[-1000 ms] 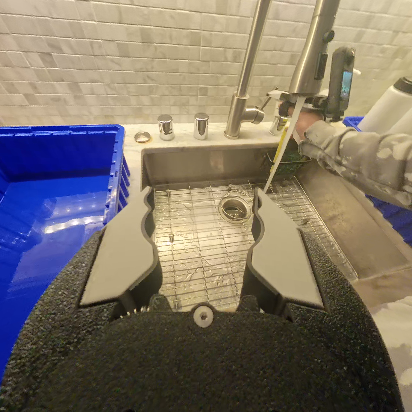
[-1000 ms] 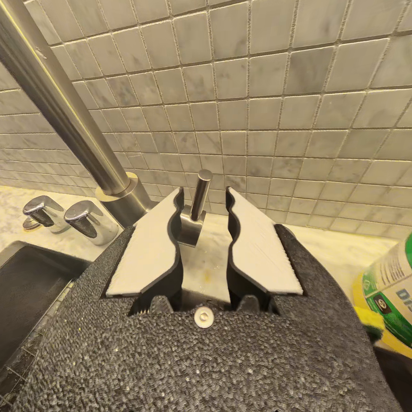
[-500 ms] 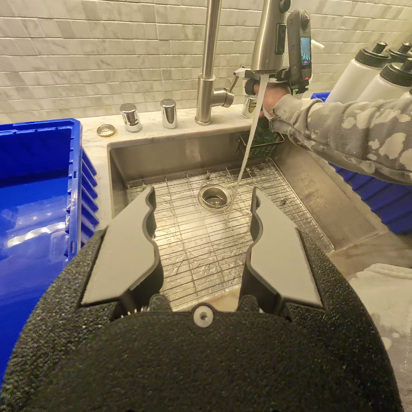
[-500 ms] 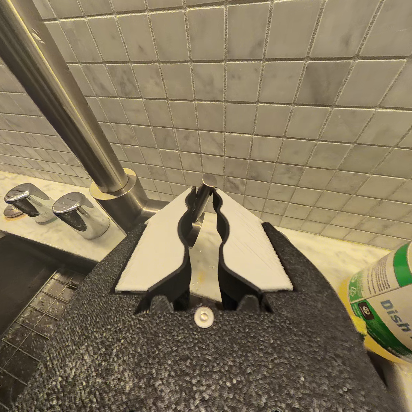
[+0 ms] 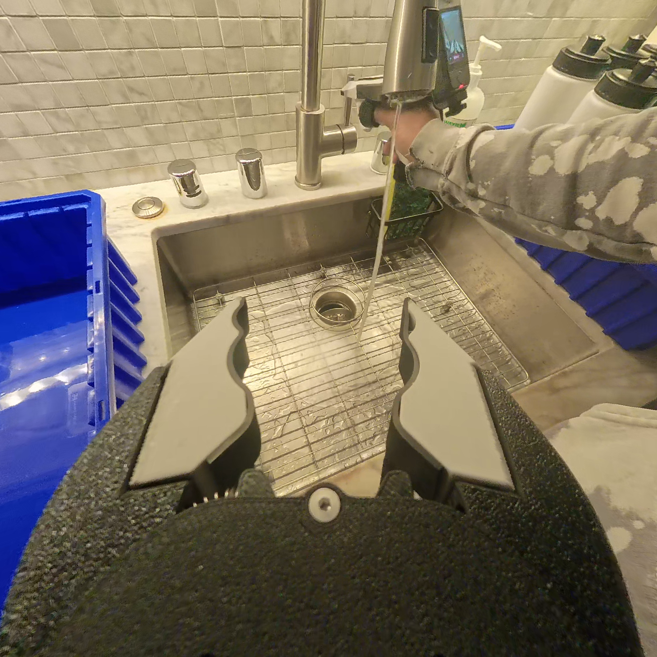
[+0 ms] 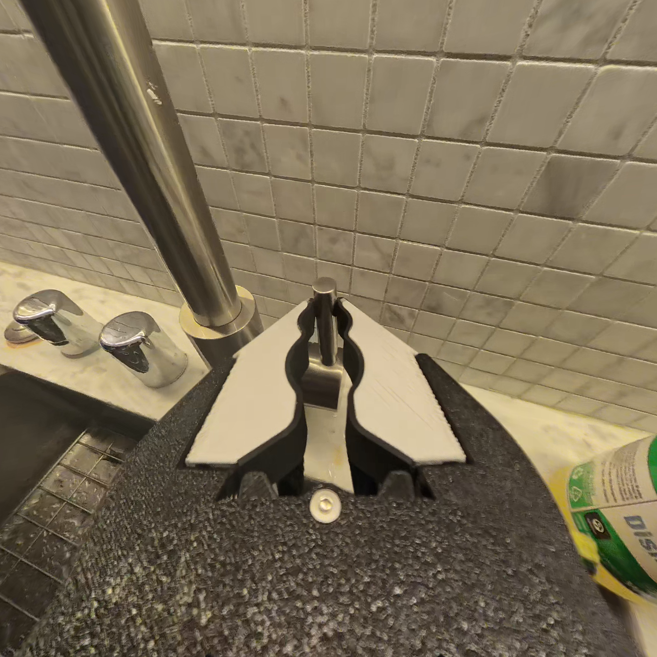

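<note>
The right tongs [image 6: 323, 302] are clenched on the upright faucet handle [image 6: 325, 320], its tip poking out between the fingertips, beside the faucet neck [image 6: 142, 149] on the marble tabletop [image 6: 89, 359]. The left tongs [image 5: 323, 305] hang released and empty above the sink [image 5: 505, 305], where a water stream [image 5: 377, 249] falls onto the wire grid [image 5: 320, 384] just beside the drain [image 5: 334, 309]; a blue bin [image 5: 46, 320] sits to their left

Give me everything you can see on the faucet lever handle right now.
The faucet lever handle is a slim brushed-metal rod with a flat round tip, rising nearly upright from a stubby metal side body on the faucet. The right gripper is closed on it, tip poking just past the fingertips. Water runs into the sink.
</note>
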Motion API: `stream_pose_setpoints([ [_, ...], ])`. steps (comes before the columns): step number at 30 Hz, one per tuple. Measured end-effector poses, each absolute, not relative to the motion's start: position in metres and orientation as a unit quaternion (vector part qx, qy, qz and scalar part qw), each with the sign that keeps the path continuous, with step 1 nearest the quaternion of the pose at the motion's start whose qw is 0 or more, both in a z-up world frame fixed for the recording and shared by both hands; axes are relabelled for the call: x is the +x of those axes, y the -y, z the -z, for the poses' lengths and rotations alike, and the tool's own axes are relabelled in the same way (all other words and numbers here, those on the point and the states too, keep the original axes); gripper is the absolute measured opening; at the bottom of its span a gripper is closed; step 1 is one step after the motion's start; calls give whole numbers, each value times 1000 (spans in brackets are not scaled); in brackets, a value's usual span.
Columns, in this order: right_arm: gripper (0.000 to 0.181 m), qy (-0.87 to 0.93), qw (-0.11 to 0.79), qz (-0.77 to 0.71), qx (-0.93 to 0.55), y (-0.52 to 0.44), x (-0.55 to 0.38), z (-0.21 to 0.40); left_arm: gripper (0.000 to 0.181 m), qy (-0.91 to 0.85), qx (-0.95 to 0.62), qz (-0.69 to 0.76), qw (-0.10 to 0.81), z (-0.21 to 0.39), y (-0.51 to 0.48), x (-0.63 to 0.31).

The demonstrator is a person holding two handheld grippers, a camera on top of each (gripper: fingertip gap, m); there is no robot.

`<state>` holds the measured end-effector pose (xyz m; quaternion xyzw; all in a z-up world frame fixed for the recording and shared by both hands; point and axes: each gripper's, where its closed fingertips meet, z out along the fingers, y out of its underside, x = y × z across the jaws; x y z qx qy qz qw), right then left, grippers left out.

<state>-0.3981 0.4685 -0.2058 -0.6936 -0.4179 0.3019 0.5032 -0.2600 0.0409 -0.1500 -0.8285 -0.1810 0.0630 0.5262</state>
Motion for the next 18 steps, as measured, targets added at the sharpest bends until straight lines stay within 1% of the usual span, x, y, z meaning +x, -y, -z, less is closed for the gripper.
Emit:
stream_pose_setpoints([
  [18,12,430,508,-294,-686,-468,-397,205,85,184,-825,-70,529,147,-35,-264],
])
